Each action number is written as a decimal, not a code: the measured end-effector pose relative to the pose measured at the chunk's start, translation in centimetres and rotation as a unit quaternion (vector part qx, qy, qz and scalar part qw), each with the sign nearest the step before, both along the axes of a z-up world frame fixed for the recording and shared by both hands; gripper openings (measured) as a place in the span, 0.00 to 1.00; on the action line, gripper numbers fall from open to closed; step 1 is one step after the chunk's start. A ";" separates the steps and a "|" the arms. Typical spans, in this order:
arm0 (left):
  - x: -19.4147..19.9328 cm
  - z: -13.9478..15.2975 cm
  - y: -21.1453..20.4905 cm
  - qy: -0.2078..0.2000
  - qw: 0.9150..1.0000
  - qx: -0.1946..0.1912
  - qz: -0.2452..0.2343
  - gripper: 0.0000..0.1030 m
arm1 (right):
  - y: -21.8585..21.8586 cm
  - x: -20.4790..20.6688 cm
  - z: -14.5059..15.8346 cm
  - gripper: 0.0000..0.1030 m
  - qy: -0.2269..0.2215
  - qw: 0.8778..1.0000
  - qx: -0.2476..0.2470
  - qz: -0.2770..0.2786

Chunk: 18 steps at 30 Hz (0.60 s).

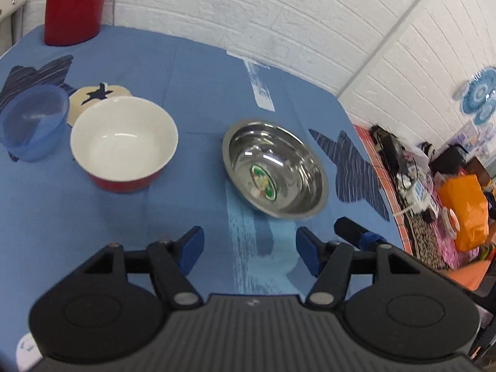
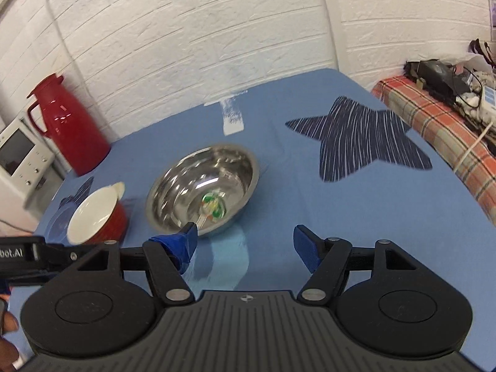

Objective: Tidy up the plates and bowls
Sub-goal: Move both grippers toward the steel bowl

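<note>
A steel bowl (image 1: 276, 169) (image 2: 203, 190) with a sticker inside rests mid-table, tilted and blurred. Left of it stands a red bowl with a white inside (image 1: 124, 142) (image 2: 97, 220). Further left sit a clear blue plastic bowl (image 1: 32, 122) (image 2: 57, 224) and a cream plate (image 1: 99, 97) with a dark star on it. My left gripper (image 1: 249, 254) is open, a short way in front of the steel bowl, with nothing between its fingers. My right gripper (image 2: 245, 249) is open too, its left fingertip close to the steel bowl's near rim.
A red thermos jug (image 1: 74, 6) (image 2: 69, 130) stands at the table's far left corner by the white brick wall. The blue tablecloth (image 2: 310, 204) bears dark star patches. A cluttered checked-cloth surface (image 2: 440, 124) lies to the right. A white appliance (image 2: 21, 161) stands at the left.
</note>
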State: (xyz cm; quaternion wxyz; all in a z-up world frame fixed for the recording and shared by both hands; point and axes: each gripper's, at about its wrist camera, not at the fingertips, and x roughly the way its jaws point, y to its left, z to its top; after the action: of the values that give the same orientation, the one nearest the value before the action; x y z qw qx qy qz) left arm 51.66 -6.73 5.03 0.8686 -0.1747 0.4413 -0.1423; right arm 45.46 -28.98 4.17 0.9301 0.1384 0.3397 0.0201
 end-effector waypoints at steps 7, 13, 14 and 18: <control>4.5 -2.6 -1.8 0.036 0.998 -0.014 0.047 0.63 | 0.3 7.9 -2.4 0.53 0.035 0.996 -0.069 0.040; 6.0 -3.6 -3.0 0.040 0.997 -0.004 0.058 0.62 | 0.8 10.1 -3.7 0.53 0.033 0.993 -0.103 0.055; 6.2 -3.8 -3.1 0.040 0.997 -0.001 0.062 0.62 | 0.8 10.3 -3.8 0.53 0.033 0.993 -0.102 0.054; 7.1 -4.8 -3.2 0.054 0.996 0.013 0.074 0.50 | 0.9 10.8 -4.2 0.47 0.029 0.992 -0.108 0.059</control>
State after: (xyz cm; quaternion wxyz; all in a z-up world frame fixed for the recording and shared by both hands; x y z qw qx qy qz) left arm 58.81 -9.94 0.21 0.8538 -0.2028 0.4755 -0.0619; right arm 56.31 -28.07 -0.01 0.9265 0.0175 0.3742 0.0338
